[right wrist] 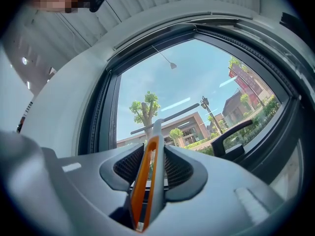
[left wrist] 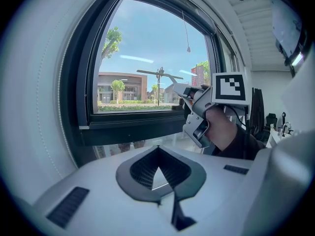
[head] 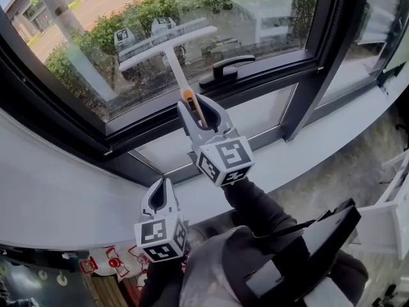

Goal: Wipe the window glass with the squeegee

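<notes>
Daylit window bay, viewed steeply from above: the window glass [head: 83, 56] fills the upper field, with a pale sill [head: 57, 197] below it. Right tongs [head: 195, 104] are clamped on the orange-and-grey handle of the squeegee [head: 172, 61]. I read this grip in the right gripper view, where the handle stands between both jaws. From the tongs, the handle's long axis runs toward 11 o'clock and ends in the blade, which lies crosswise from about 8 to 2 o'clock over the pane. Blade and glass look to be touching or nearly so; I cannot tell which. Black window handle [head: 225, 69] sits near the blade's 2 o'clock end, apart from it. Left tongs [head: 162, 187] hang low at 6 o'clock, jaws together on nothing, well apart from the tool. My judgement: the coming stroke belongs to the right hand and runs along the handle axis, square to the blade, with the window handle as the obstacle to clear.
</notes>
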A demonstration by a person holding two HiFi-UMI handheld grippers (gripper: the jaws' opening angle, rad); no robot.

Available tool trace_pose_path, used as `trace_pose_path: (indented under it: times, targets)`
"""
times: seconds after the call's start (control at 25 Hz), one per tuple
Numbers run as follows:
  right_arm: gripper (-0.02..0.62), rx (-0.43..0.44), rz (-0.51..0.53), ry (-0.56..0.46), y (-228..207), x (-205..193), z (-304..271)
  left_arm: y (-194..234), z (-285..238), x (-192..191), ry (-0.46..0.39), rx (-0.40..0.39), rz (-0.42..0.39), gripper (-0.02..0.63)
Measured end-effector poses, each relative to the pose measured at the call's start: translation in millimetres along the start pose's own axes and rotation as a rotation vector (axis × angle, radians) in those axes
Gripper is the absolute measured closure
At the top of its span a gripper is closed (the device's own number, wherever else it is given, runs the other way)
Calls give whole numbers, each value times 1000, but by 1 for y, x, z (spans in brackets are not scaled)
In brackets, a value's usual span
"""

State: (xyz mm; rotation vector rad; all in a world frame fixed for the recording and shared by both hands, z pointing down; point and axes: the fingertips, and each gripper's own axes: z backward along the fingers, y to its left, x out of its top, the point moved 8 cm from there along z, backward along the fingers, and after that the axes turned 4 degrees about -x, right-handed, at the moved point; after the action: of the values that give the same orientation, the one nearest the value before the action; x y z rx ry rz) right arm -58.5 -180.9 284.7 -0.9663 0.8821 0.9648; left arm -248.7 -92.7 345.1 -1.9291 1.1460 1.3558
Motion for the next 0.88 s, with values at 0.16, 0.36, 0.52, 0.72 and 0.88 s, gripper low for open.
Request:
trace_pose_path:
  times: [0.16,0.36,0.52,0.72,0.88]
  targets:
    - [469,-1,-12,9,-2,-7,3,-1,-3,-1,6,-6,-5,606]
    - [469,3,-29,17,-5,-16,5,-2,-5,-2,16,-12,-11,606]
    - [469,-1,-44,30,-7,-22,10,-4,-7,-2,23,-15,-15,606]
    - [471,-5,-57,49,-10,-31,16,-6,-8,-4,32,-21,-22,606]
    - [471,-3,-73,68,-13,-41,20,-7,-11,-6,39,-28,-25,606]
